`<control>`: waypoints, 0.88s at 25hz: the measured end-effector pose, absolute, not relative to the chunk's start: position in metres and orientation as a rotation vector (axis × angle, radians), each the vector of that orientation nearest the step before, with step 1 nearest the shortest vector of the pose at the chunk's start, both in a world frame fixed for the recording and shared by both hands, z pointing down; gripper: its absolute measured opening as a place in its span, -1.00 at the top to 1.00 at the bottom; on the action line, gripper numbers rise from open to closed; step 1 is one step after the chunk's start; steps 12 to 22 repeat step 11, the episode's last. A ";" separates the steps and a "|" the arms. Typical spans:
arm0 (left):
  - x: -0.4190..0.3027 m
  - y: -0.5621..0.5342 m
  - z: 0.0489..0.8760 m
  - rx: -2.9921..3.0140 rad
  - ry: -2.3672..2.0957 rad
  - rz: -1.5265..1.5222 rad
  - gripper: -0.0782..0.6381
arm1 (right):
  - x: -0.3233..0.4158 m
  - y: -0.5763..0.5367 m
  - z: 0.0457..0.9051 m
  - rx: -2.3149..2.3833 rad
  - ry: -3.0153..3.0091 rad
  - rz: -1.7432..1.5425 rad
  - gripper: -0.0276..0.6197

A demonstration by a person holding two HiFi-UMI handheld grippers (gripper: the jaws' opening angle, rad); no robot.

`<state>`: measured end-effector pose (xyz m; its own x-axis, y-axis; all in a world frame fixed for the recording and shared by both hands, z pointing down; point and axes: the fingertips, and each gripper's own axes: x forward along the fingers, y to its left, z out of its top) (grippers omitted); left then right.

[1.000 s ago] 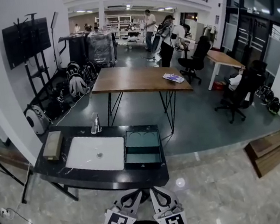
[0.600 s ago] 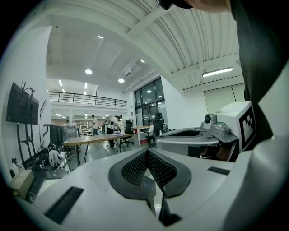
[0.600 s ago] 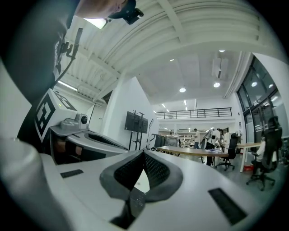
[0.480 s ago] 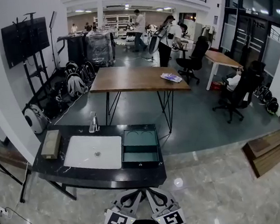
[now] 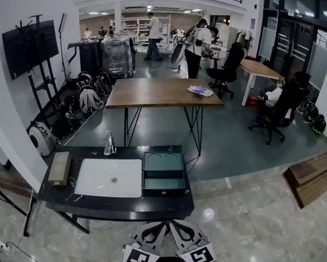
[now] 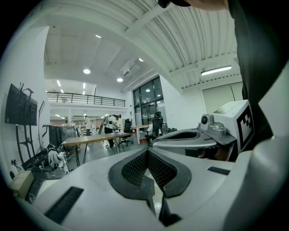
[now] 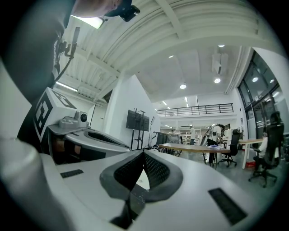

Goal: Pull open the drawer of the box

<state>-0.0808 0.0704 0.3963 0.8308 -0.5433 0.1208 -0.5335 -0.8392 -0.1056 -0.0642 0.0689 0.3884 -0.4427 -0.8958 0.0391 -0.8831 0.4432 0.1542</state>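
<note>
The left gripper (image 5: 155, 230) and right gripper (image 5: 180, 227) are held low, the fingers of the 2 pressed together, empty. The box (image 5: 164, 172) is seen ahead on the table (image 5: 102, 208), beside the sink (image 5: 110, 178).

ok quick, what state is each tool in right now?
Left tool: closed, holding nothing.
Right tool: closed, holding nothing.
</note>
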 end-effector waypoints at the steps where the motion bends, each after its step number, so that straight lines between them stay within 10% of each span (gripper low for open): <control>1: -0.080 0.070 0.397 -2.941 0.866 -0.224 0.78 | -0.064 0.068 0.389 1.590 -2.573 -0.184 0.91; 22: -0.072 0.070 0.397 -2.942 0.854 -0.233 0.78 | -0.056 0.067 0.388 1.598 -2.566 -0.172 0.91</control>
